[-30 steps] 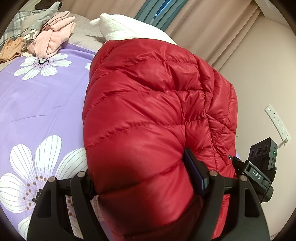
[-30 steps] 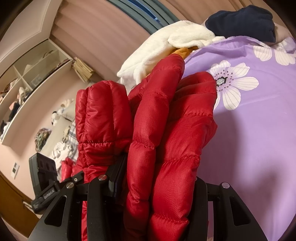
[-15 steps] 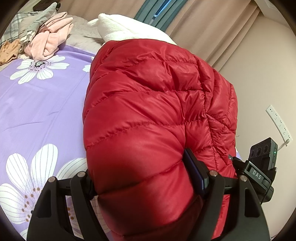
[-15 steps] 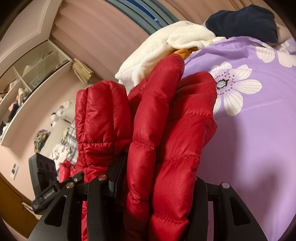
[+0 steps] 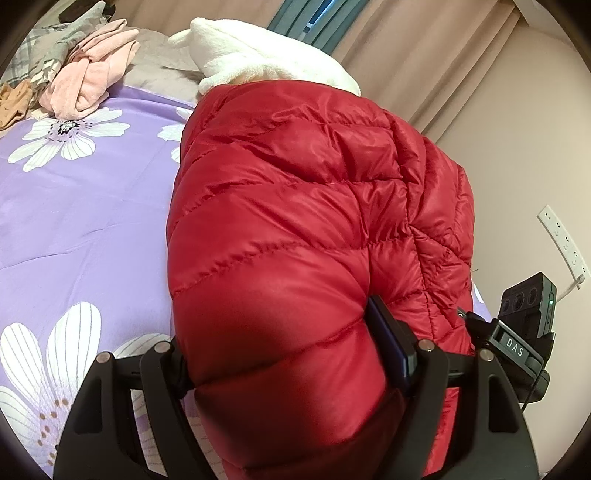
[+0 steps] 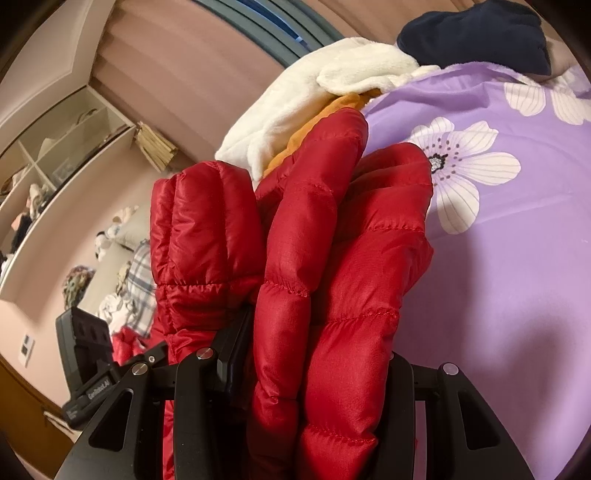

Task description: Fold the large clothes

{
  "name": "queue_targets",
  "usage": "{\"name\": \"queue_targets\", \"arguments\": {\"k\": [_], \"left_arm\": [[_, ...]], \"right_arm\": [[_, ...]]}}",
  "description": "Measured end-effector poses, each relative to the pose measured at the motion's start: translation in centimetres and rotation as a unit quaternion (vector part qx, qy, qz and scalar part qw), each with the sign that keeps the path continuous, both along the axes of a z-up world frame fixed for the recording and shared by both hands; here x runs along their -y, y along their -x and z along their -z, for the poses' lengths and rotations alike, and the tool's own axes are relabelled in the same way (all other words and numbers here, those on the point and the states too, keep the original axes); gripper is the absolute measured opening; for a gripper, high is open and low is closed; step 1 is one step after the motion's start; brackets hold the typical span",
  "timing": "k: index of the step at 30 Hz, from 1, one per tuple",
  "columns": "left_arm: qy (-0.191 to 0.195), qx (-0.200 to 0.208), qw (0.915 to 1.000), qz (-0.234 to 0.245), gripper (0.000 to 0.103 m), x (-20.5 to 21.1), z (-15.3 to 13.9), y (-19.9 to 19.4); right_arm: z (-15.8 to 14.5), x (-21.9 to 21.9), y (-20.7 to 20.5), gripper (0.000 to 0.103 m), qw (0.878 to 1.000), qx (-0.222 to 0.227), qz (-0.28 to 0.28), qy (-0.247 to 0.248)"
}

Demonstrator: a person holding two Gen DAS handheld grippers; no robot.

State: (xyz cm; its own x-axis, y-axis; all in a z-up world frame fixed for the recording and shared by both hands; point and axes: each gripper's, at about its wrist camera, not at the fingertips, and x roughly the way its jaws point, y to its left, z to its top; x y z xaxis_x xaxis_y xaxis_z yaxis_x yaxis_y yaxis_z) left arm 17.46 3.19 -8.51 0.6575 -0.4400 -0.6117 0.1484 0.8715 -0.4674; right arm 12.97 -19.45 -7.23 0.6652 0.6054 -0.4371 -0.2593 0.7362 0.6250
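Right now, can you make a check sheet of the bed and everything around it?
Surface: purple flowered bedspread.
Job's things: red puffer jacket, bunched and lifted.
Clutter: pink clothes, white fleece, navy garment.
Grippers: left claw shut on jacket; right claw shut on jacket folds.
Cables: white power strip on wall.
Surroundings: beige curtains, shelves.
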Motion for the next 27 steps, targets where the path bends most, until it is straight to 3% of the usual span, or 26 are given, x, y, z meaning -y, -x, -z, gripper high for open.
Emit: {"name": "queue_targets", "arguments": {"k": [27], "left_arm": [[-0.002,-0.021,0.9998,-0.005,0.081,-0.3,2.1,-1.8]], "right_arm": [[1.4,-1.3,-1.0,0.046,0.999,-0.031,0.007,0.017]]}}
